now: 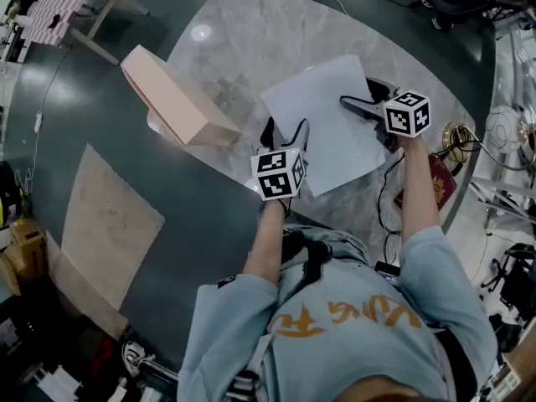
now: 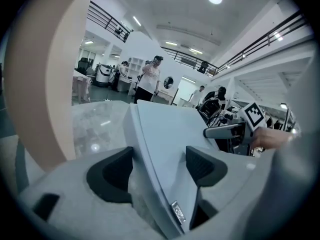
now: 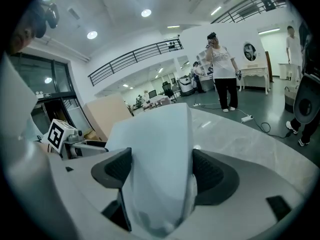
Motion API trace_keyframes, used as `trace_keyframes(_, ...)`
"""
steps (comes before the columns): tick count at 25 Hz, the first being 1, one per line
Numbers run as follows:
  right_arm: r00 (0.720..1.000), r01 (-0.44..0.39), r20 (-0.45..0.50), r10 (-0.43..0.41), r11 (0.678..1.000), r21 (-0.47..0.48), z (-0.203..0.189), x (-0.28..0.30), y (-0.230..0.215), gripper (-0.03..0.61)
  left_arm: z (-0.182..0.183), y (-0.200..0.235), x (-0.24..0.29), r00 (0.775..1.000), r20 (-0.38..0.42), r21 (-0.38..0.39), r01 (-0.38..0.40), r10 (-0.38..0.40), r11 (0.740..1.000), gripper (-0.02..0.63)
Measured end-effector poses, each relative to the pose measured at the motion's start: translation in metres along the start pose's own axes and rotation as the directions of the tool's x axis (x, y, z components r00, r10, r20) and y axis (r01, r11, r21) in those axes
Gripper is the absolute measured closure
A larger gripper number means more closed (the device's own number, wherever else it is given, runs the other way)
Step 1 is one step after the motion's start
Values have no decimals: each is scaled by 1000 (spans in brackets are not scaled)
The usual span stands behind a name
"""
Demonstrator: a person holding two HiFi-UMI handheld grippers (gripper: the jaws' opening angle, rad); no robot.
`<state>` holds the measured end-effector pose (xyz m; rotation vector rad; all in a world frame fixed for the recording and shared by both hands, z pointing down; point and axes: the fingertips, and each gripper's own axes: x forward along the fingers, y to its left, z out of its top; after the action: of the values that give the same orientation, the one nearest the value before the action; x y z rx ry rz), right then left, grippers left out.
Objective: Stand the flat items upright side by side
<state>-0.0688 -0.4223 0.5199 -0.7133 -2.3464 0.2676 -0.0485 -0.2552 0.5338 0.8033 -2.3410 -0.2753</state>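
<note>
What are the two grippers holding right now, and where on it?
Both hold the white flat item by opposite edges. The left gripper clamps its left edge and the right gripper clamps its right edge.

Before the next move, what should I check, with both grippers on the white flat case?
1. Left gripper clamped on white flat case: ok.
2. Right gripper clamped on it: ok.
3. Case upright: not ok, broad face up.
4. Pink flat box standing upright on grey marble table: ok.
5. Bare table beside the box: ok.
6. Case clear of the table: cannot tell.
</note>
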Motion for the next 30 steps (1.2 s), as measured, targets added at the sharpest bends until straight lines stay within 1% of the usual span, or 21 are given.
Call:
trace_keyframes(9,993,70,95,-65,996,-52,28,-6,25,192,33,10,-14,999,44,74,25,-29,997,273)
trace_keyframes(14,980,120,165,-107,990,-75,42,-18,34,192,52,7,-19,996,77,135,43,-54,990,273)
trace_keyframes(18,965,163,224,-138,982,-98,51,-28,40,192,66,3,-22,992,101,177,59,-77,982,272)
trace_keyframes(23,933,229,312,-178,964,-135,61,-37,47,192,80,0,-24,987,127,222,67,-97,973,270)
trace_keyframes(30,870,319,442,-219,933,-166,73,-49,59,190,100,-3,-27,978,160,288,80,-131,954,268)
